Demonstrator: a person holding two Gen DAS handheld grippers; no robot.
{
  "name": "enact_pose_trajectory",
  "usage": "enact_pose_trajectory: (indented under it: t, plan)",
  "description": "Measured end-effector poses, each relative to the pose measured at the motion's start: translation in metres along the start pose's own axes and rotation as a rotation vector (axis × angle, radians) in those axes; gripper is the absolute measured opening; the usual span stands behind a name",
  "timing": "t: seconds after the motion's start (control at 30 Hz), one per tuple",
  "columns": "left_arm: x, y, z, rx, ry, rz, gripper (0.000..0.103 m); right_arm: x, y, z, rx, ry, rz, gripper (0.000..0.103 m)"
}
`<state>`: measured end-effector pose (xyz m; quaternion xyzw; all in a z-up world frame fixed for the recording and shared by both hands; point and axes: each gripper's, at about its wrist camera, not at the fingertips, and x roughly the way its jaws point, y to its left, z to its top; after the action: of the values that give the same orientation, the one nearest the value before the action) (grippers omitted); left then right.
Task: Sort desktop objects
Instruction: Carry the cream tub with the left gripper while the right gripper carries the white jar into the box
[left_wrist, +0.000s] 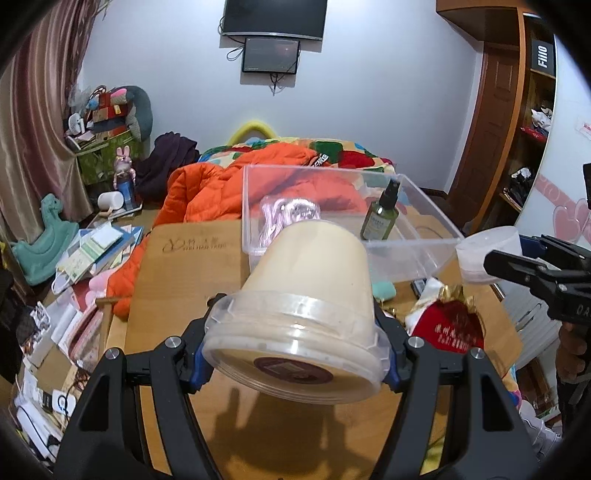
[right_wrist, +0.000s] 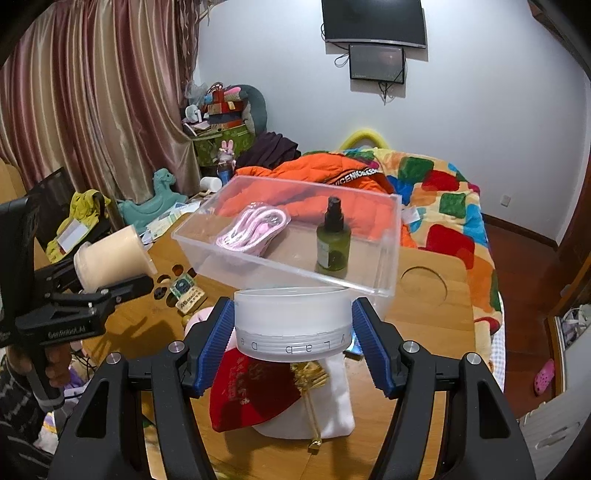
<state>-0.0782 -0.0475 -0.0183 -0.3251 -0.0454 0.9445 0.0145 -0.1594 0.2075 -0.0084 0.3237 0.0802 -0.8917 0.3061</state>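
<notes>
Cream tub (left_wrist: 306, 295) sits pinched in the left claw (left_wrist: 295, 343), blue pads on both sides just under its clear lid; it is tilted, lid end toward the camera, base pointing away toward the clear bin (left_wrist: 424, 206), well off the bench (left_wrist: 192, 266). Frosted jar (right_wrist: 291, 325) is pinched in the right claw (right_wrist: 291, 332), pads pressing its two sides, jar upright and also clear of the bench. Bin lies straight ahead of both claws and slightly below them, open top up, long axis running left-right across both views. The jar hangs right at the bin's near wall (right_wrist: 280, 269), so the right claw looks the nearer of the two; the tub in the right wrist view (right_wrist: 110, 254) sits off to the bin's left end. Already inside: green spray bottle (right_wrist: 330, 243), standing upright toward the right half, and a pink coiled cable (right_wrist: 255, 230) in a clear bag at the left half. Free floor shows between and in front of them. Judgement: next move is a carry over the near wall and a drop into that gap; the bottle is the thing to avoid toppling. Below the jar on the bench lie a red pouch (right_wrist: 251, 391) and a white pouch (right_wrist: 332, 406). Behind the bin, an orange jacket (right_wrist: 332, 177) on the bed.
</notes>
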Motion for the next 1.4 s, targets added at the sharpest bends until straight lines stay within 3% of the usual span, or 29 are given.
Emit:
enact_pose_trajectory:
  t: [0.57,1.0,1.4]
  plan:
    - [0.007,0.005,0.069,0.058,-0.095,-0.015,0.069,0.013,-0.008,0.033,0.01,-0.036,0.011,0.062]
    - [0.061,0.011,0.083,0.073,-0.017,-0.034,0.069,0.082,0.001,0.055,-0.01,0.059,0.063,0.062]
    - [0.095,0.004,0.072,0.114,0.038,-0.011,0.069,0.114,-0.002,0.052,-0.015,0.131,0.014,0.062]
